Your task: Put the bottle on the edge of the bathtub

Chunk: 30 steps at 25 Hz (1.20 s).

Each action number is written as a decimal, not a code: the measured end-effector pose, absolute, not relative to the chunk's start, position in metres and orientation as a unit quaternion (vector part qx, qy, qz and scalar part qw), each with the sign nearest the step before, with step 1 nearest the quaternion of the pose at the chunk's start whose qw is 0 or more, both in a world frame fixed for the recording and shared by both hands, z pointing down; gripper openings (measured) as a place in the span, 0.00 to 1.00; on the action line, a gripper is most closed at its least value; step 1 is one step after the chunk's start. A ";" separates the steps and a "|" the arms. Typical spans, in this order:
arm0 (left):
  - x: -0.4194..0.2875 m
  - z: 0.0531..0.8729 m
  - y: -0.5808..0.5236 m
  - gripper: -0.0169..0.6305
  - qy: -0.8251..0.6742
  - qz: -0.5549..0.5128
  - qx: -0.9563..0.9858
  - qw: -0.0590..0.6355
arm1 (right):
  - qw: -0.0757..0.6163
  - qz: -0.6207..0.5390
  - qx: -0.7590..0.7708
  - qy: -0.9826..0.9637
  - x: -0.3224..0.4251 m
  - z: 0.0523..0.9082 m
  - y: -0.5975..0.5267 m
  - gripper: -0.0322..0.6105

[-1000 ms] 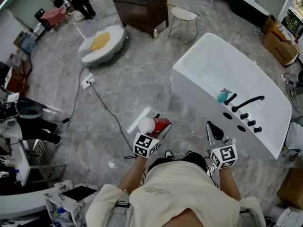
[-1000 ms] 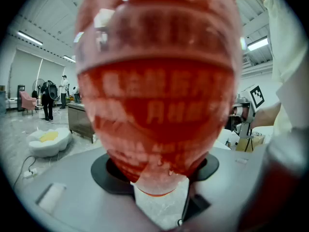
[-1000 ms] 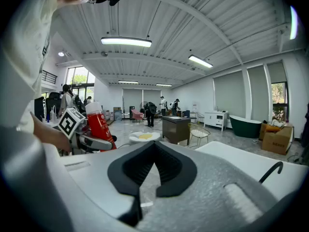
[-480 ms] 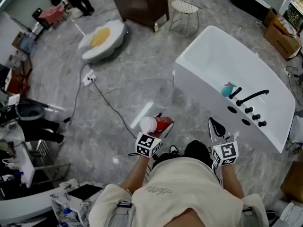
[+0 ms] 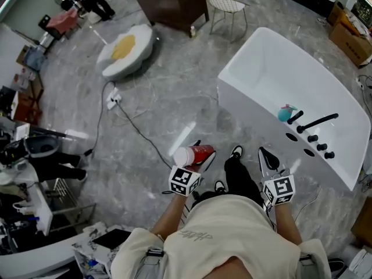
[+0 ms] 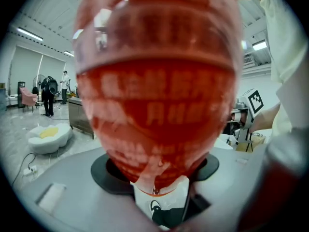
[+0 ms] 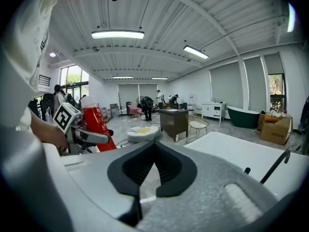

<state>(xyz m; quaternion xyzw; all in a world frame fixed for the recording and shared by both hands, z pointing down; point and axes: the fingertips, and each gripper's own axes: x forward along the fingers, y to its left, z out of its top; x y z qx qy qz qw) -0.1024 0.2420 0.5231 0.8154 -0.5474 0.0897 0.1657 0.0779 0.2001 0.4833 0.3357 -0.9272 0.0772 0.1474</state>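
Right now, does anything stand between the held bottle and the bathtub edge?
Nothing fixed. In the head view only the person's leg and the shut right gripper lie between the bottle in the left gripper and the bathtub. Black taps and a teal item occupy part of its rim.

- Bottle [image 6: 159,105]: fills the left gripper view, top cut off by the upper edge; print too blurred to read.
- Left gripper [image 5: 199,154]: jaw tips hidden behind the bottle (left gripper view).
- Teal object [image 5: 285,114] on the bathtub [image 5: 256,127]: too small to identify.
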 end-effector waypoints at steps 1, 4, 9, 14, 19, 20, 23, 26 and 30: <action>-0.104 0.522 0.233 0.49 -0.550 0.090 0.814 0.166 | 0.146 0.081 0.333 -0.928 0.076 0.486 0.191 0.05; -0.115 0.516 0.202 0.49 -0.551 0.106 0.810 0.169 | 0.137 0.098 0.323 -0.931 0.065 0.493 0.160 0.05; -0.123 0.513 0.128 0.49 -0.527 0.121 0.828 0.147 | 0.124 0.106 0.324 -0.932 0.050 0.500 0.087 0.05; -0.119 0.503 0.070 0.49 -0.514 0.122 0.839 0.126 | 0.114 0.110 0.314 -0.936 0.040 0.495 0.045 0.05; -0.113 0.503 0.015 0.49 -0.513 0.102 0.841 0.140 | 0.117 0.104 0.298 -0.942 0.036 0.486 0.006 0.05; -0.112 0.505 0.005 0.49 -0.511 0.100 0.841 0.144 | 0.118 0.101 0.294 -0.943 0.034 0.485 0.000 0.05; -0.111 0.516 -0.019 0.49 -0.502 0.111 0.844 0.155 | 0.122 0.101 0.281 -0.946 0.028 0.484 -0.012 0.05; -0.112 0.530 -0.044 0.49 -0.486 0.134 0.849 0.155 | 0.132 0.111 0.282 -0.944 0.024 0.488 -0.026 0.05; -0.117 0.552 -0.076 0.49 -0.462 0.170 0.861 0.128 | 0.143 0.123 0.299 -0.935 0.015 0.494 -0.041 0.05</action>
